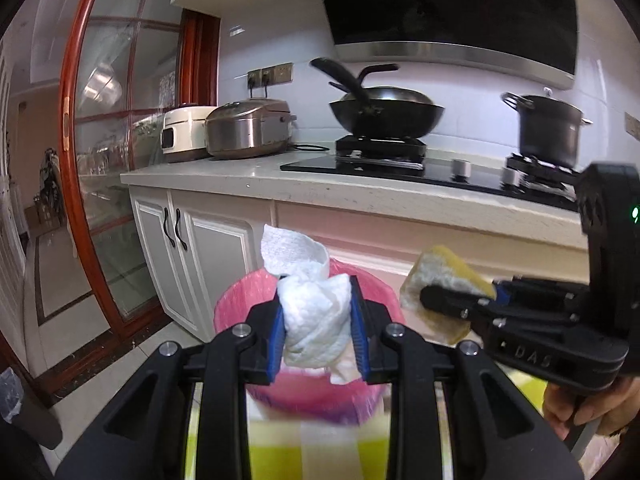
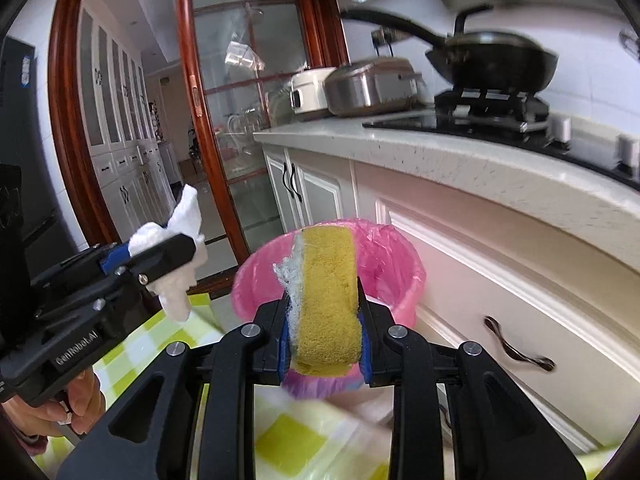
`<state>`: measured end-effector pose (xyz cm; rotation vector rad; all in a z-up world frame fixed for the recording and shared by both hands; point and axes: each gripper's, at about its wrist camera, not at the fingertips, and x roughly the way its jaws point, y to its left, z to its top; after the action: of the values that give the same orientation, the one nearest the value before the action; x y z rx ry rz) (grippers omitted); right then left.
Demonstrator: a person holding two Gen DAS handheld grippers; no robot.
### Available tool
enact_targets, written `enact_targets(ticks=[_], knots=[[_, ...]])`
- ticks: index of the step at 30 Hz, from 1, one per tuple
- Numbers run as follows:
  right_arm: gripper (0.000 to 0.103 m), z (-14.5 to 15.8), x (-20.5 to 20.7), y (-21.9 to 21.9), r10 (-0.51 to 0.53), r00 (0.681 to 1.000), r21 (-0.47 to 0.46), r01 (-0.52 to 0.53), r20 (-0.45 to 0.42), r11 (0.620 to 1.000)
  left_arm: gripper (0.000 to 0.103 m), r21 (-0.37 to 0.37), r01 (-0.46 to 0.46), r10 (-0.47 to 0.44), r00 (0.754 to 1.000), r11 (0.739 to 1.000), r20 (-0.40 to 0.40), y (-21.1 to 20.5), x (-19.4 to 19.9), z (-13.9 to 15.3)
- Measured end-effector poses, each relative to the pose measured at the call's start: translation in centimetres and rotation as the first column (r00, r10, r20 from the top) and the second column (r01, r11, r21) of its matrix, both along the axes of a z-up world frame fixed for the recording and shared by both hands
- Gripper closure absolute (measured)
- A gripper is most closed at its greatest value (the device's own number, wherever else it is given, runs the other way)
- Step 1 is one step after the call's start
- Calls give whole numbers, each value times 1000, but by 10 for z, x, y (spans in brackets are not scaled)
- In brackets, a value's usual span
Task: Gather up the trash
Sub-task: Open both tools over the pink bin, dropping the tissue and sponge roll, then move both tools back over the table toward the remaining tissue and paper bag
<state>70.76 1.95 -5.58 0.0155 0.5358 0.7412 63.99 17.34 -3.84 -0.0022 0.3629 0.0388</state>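
Left wrist view shows the left hand-held gripper (image 1: 318,312) pinched tight on a crumpled white paper towel (image 1: 312,320), its blue pads (image 1: 279,332) pressing into the wad from both sides, with a loose flap standing up above them. Just beyond and below sits the pink-lined trash bin (image 1: 236,300), against the white cabinet fronts under the kitchen table (image 1: 360,192).

The right hand-held gripper (image 2: 322,328) holds a yellow sponge (image 2: 328,300) on edge, jaws narrowed on its flat faces, the frayed whitish scouring layer toward the left pad. It too hangs near the bin's open mouth (image 2: 400,264).

Both pieces look very light and soft. The towel squashes and offers no firm edge — grip it through the thickest part of the wad, as here, since a loose corner could tear or slip. It may cling to the pads on release. The sponge is springy, probably grippy; pinching across its middle is steady, and it should push itself free once the jaws part. Neither is fragile.
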Motion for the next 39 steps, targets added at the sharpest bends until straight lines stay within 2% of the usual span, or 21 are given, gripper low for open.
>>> enact_targets(ticks=[5, 8, 13, 14, 16, 17, 21, 25, 28, 32, 34, 39], knots=[[76, -13, 50, 10, 7, 999, 48, -4, -48, 999, 74, -19, 7, -7, 1000, 1000, -11, 22, 43, -14], [75, -26, 76, 17, 0, 997, 56, 4, -78, 998, 72, -23, 26, -27, 998, 999, -48, 33, 71, -31], [74, -51, 94, 36, 5, 995, 12, -4, -104, 1000, 68, -24, -2, 1, 998, 1000, -70, 49, 93, -56], [72, -57, 98, 40, 5, 995, -8, -6, -100, 1000, 62, -33, -8, 5, 997, 999, -73, 54, 95, -61], [57, -62, 103, 44, 10, 995, -19, -12, -99, 1000, 53, -50, -6, 3, 997, 999, -75, 60, 94, -66], [44, -65, 105, 44, 15, 994, -8, -16, -106, 1000, 46, -52, -5, 1, 997, 999, -73, 61, 95, -69], [44, -62, 100, 44, 16, 996, -10, -17, -83, 1000, 45, -51, -14, 11, 998, 999, -60, 64, 87, -68], [44, -46, 84, 22, 21, 997, 27, -19, -74, 999, 42, -74, -32, 29, 999, 997, -29, 68, 60, -53], [44, -24, 53, 6, 39, 999, 30, -38, -38, 999, 38, -72, -32, 31, 999, 997, -15, 65, 29, -37], [44, 12, -8, -18, 45, 999, 52, -45, 6, 998, 24, -66, -16, 17, 1000, 998, 20, 47, -27, -3], [44, 29, -38, -30, 39, 999, 70, -40, 13, 997, 22, -64, -1, 4, 999, 998, 43, 36, -55, 14], [44, 69, -124, -55, 34, 997, 62, -38, 72, 997, 11, -77, 16, -8, 994, 997, 109, 3, -145, 61]])
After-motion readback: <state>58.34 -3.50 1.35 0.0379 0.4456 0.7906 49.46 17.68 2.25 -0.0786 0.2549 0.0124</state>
